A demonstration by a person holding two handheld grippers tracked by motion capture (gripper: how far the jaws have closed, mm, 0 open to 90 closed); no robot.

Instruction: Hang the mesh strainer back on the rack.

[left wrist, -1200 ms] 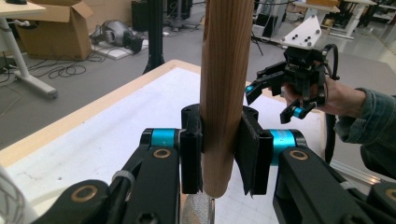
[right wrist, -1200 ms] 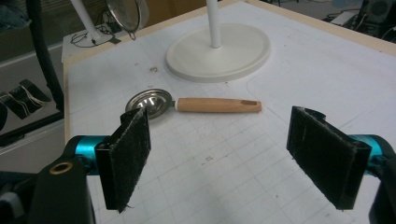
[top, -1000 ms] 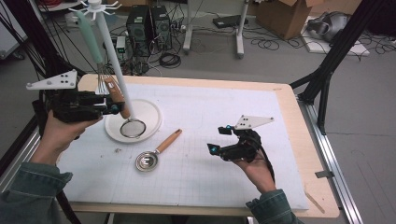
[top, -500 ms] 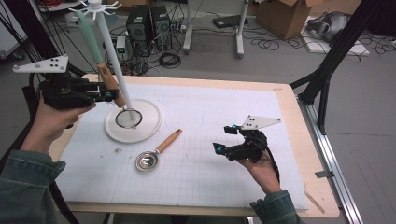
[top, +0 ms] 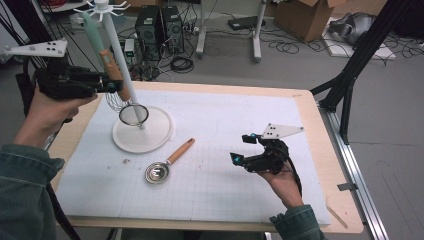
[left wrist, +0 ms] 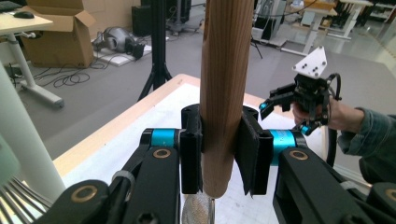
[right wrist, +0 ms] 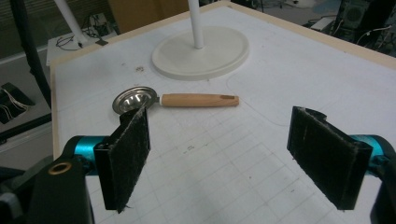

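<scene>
Since a second ago the left gripper (top: 111,86) has come up and drifted a bit toward the left edge, taking the strainer (top: 133,114) with it, so the mesh bowl that was sitting low over the stand's base now hangs clear above it. Strainer's wooden handle (left wrist: 224,84) is pinched between the two black pads, standing pretty much upright in the left gripper view, with the metal neck poking out just below the pads. From the high view the mesh bowl hangs right beside the white pole (top: 117,55) of the utensil stand, over its round white base (top: 150,137). Can't tell if it's touching the pole or just in front of it. A wire whisk (top: 114,100) hangs at the pole right behind it, and a pale green utensil (top: 92,32) hangs from higher up.

Out on the white gridded mat (top: 225,185) covering the worktop (top: 320,130) lies a second little strainer (top: 159,172) with a wooden handle, flat on the mat, just in front of the stand base.

Right gripper (top: 245,147) hasn't really gone anywhere, it's hovering over the mat well to the right, pads spread wide with nothing between them, aimed toward that lying strainer.
</scene>
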